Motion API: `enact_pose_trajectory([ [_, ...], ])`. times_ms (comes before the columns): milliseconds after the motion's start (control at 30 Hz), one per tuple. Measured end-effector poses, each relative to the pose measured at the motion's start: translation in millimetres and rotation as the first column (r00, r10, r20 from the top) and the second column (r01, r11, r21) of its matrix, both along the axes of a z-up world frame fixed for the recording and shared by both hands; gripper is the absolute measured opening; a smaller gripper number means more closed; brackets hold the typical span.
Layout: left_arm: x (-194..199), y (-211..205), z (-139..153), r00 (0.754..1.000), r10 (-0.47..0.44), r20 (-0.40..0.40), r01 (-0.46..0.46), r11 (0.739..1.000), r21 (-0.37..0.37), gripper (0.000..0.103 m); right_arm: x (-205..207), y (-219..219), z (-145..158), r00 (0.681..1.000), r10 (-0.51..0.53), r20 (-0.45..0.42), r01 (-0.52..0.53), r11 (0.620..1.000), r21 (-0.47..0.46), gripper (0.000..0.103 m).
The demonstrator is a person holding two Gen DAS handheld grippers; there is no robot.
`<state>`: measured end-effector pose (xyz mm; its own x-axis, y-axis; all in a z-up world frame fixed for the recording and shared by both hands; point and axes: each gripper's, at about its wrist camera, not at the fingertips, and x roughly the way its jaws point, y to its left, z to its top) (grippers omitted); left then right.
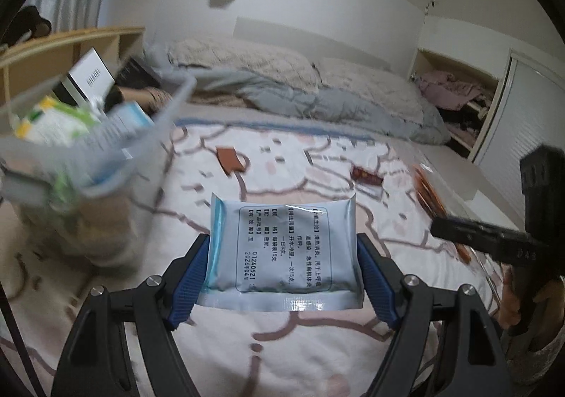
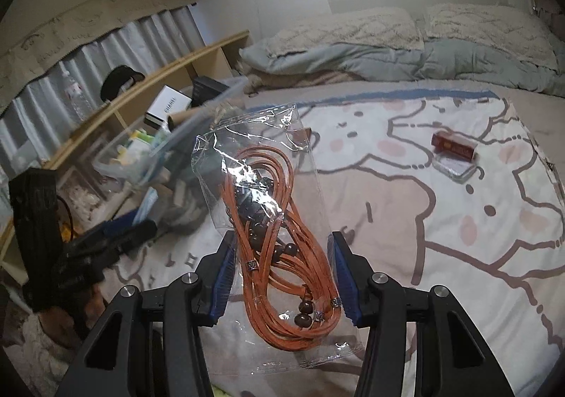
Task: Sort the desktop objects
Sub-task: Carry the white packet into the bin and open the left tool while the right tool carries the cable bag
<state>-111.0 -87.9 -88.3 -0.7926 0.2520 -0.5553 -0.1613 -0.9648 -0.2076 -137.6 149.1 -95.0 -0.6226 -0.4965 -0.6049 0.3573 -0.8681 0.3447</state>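
My left gripper (image 1: 283, 248) is shut on a pale blue medicine sachet (image 1: 282, 252) with printed text, held up above the bedspread. In the right wrist view my right gripper (image 2: 282, 255) is shut on a clear plastic bag of orange cord with dark beads (image 2: 272, 227), also lifted off the bed. A clear plastic storage box (image 1: 106, 135) holding packets and cartons stands blurred at the left; in the right wrist view the box (image 2: 152, 153) lies left of the bag. The right gripper's black body (image 1: 494, 241) shows at the right edge of the left view, the left gripper's body (image 2: 88, 248) at the left of the right view.
On the cartoon-print bedspread (image 2: 441, 220) lie a red-brown card (image 1: 229, 158), a dark red small box (image 2: 453, 146) on a clear case (image 2: 459, 167). Pillows and a grey duvet (image 1: 317, 96) fill the far end. A wooden shelf (image 2: 169, 68) runs along the left.
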Motion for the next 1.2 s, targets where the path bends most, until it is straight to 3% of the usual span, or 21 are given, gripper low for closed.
enact_pose_trajectory([
  [300,-1.4,-44.7,52.1,0.992,0.072,-0.101,-0.076,0.996,-0.046,0.08,7.5,-9.8,37.0,0.998,0.038,-0.056,-0.041,0.998,-0.044,0.052],
  [600,-27.7,-98.3,81.6,0.978,0.16,-0.131,-0.168,0.984,-0.057,0.08,-10.1,-39.9,72.3,0.988,0.122,-0.09,-0.129,0.989,-0.076,0.052],
  [867,-71.0,-141.9,82.1,0.974,0.212,-0.082,-0.216,0.975,-0.044,0.08,-31.6,-77.8,95.7,0.976,0.197,-0.092,-0.206,0.974,-0.098,0.052],
  [1200,-100.6,-150.8,54.5,0.985,0.16,0.061,-0.158,0.987,-0.034,0.081,-53.2,-110.9,104.2,0.971,0.225,-0.078,-0.231,0.968,-0.094,0.052],
])
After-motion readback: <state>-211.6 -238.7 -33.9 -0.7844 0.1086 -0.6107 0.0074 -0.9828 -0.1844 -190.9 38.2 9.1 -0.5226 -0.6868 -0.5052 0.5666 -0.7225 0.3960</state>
